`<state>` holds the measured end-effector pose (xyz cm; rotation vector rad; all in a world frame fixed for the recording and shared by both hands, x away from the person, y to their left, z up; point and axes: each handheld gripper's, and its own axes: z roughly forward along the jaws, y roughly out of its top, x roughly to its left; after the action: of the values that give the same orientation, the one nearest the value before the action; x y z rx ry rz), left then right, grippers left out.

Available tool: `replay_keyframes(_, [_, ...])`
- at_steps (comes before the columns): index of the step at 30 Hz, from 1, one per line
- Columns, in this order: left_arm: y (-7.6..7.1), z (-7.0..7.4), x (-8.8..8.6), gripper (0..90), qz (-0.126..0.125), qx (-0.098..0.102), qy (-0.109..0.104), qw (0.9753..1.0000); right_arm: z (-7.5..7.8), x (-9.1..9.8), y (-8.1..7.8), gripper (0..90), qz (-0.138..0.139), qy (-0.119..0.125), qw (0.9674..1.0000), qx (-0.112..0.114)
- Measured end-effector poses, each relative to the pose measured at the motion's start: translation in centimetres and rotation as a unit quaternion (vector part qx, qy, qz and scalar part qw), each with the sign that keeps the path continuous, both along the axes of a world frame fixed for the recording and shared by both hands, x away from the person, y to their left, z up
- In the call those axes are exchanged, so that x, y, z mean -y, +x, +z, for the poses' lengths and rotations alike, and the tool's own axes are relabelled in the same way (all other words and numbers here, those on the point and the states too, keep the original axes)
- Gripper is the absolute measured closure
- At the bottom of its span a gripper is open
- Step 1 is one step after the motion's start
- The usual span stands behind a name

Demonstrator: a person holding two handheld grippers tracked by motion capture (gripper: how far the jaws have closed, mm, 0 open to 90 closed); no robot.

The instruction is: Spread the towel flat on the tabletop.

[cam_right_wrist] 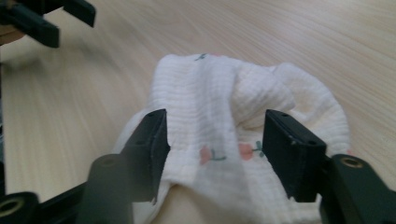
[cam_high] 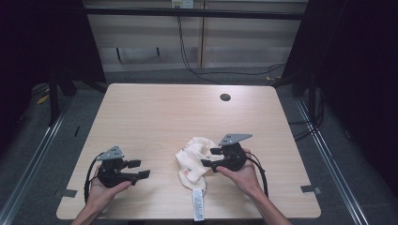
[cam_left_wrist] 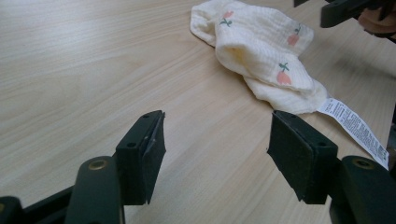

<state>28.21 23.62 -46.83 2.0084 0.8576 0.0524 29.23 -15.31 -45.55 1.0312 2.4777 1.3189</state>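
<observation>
- The left tongs [cam_high: 141,169] rest low at the near left of the counter [cam_high: 155,108], spread wide with nothing between them, pointing rightward toward the cloth.
- The cream cloth [cam_high: 193,161], printed with small pink flowers, lies bunched at the near middle of the counter, its long axis running from far to near, its white label [cam_high: 199,205] trailing toward the near edge.
- The right tongs [cam_high: 210,157] sit just over the cloth's right side, spread, pads clear of the fabric in the right gripper view.
- The right hand is much nearer; the cloth lies directly ahead of its tongs, so a re-grasp likely falls to it.
</observation>
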Motion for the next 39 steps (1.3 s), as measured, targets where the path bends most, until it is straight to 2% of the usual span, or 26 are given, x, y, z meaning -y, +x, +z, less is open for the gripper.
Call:
replay_keyframes(1, [0.0, 0.0, 0.0, 36.0, -0.002, 0.001, 0.002, 1.0, 0.2, 0.0, -0.5, 47.7, 0.006, -0.005, 0.9999, 0.007])
replay_keyframes(2, [0.0, 0.0, 0.0, 36.0, -0.002, 0.001, 0.002, 1.0, 0.2, 0.0, -0.5, 47.7, 0.006, -0.005, 0.9999, 0.007])
replay_keyframes(3, [0.0, -0.1, 0.2, 36.0, -0.001, -0.001, 0.003, 1.0, 0.2, -0.3, -1.3, 58.1, 0.039, 0.001, 0.9992, 0.005])
replay_keyframes(4, [0.0, -0.1, 0.2, 36.0, -0.001, -0.001, 0.003, 1.0, 0.2, -0.3, -1.3, 58.1, 0.039, 0.001, 0.9992, 0.005])
replay_keyframes(5, [0.0, -0.2, 0.2, 36.0, -0.002, -0.003, 0.005, 1.0, 0.1, -0.6, -1.7, 62.3, 0.047, -0.001, 0.9989, 0.007])
replay_keyframes(6, [0.1, -0.2, 0.2, 36.0, -0.002, -0.003, 0.005, 1.0, -0.4, -1.5, -2.1, 66.9, 0.07, -0.006, 0.9975, 0.0])
replay_keyframes(8, [0.1, -0.2, 0.2, 35.8, -0.004, -0.003, 0.006, 1.0, -0.9, -2.4, -2.1, 71.5, 0.087, -0.01, 0.9961, -0.003])
replay_keyframes(12, [0.1, -0.2, 0.0, 35.8, -0.006, -0.003, 0.006, 1.0, -1.7, -3.6, -1.8, 73.3, 0.109, -0.019, 0.9938, -0.011])
replay_keyframes(13, [0.0, -0.2, -0.1, 35.8, -0.006, -0.005, 0.006, 1.0, -1.9, -4.2, -2.1, 73.3, 0.131, -0.03, 0.9909, 0.002])
replay_keyframes(14, [0.0, -0.2, -0.1, 35.8, -0.006, -0.005, 0.006, 1.0, -1.9, -4.2, -2.1, 73.3, 0.131, -0.03, 0.9909, 0.002])
replay_keyframes(15, [0.0, -0.2, -0.2, 35.8, -0.004, -0.005, 0.003, 1.0, -1.9, -4.6, -2.3, 72.1, 0.14, -0.042, 0.9893, 0.005])
replay_keyframes(22, [-0.1, -0.2, 0.0, 35.8, -0.008, -0.005, 0.005, 0.9999, -3.4, -4.8, -1.7, 64.9, 0.149, -0.057, 0.9871, -0.01])
replay_keyframes(24, [-0.1, -0.2, 0.0, 35.8, -0.01, -0.007, 0.006, 0.9999, -3.7, -4.9, -1.9, 61.9, 0.158, -0.06, 0.9857, -0.003])
replay_keyframes(25, [-0.1, -0.3, 0.0, 35.8, -0.008, -0.008, 0.003, 0.9999, -3.9, -5.1, -2.0, 62.1, 0.16, -0.072, 0.9846, 0.0])
replay_keyframes(26, [-0.1, -0.3, 0.0, 35.8, -0.008, -0.008, 0.003, 0.9999, -4.1, -5.3, -2.2, 63.0, 0.162, -0.081, 0.9834, 0.015])
replay_keyframes(28, [-0.1, -0.2, 0.0, 35.8, -0.011, -0.008, 0.006, 0.9999, -4.1, -5.4, -2.3, 69.7, 0.161, -0.091, 0.9823, 0.028])
replay_keyframes(29, [-0.1, -0.2, 0.1, 35.8, -0.01, -0.003, 0.011, 0.9999, -4.1, -5.4, -2.3, 72.0, 0.155, -0.094, 0.9829, 0.031])
replay_keyframes(31, [-0.1, -0.1, 0.3, 35.8, -0.008, 0.006, 0.021, 0.9997, -4.1, -5.2, -2.1, 75.4, 0.145, -0.086, 0.9855, 0.02])
replay_keyframes(33, [-0.1, 0.0, 0.5, 35.9, -0.01, 0.005, 0.012, 0.9999, -4.1, -5.1, -2.0, 78.2, 0.139, -0.074, 0.9875, 0.012])
replay_keyframes(34, [-0.1, 0.0, 0.5, 35.9, -0.01, 0.005, 0.012, 0.9999, -4.1, -5.1, -2.0, 78.2, 0.139, -0.074, 0.9875, 0.012])
replay_keyframes(36, [-0.2, 0.3, 1.1, 36.6, -0.019, 0.009, 0.011, 0.9997, -3.7, -4.8, -1.9, 79.9, 0.13, -0.053, 0.9901, 0.009])
replay_keyframes(38, [-0.3, 0.4, 1.4, 41.7, -0.025, 0.011, 0.011, 0.9996, -3.4, -4.6, -1.8, 79.7, 0.128, -0.045, 0.9907, 0.005])
replay_keyframes(39, [-0.5, 0.7, 2.1, 43.0, -0.034, 0.014, 0.01, 0.9993, -2.9, -4.3, -1.7, 82.6, 0.122, -0.042, 0.9916, 0.004])
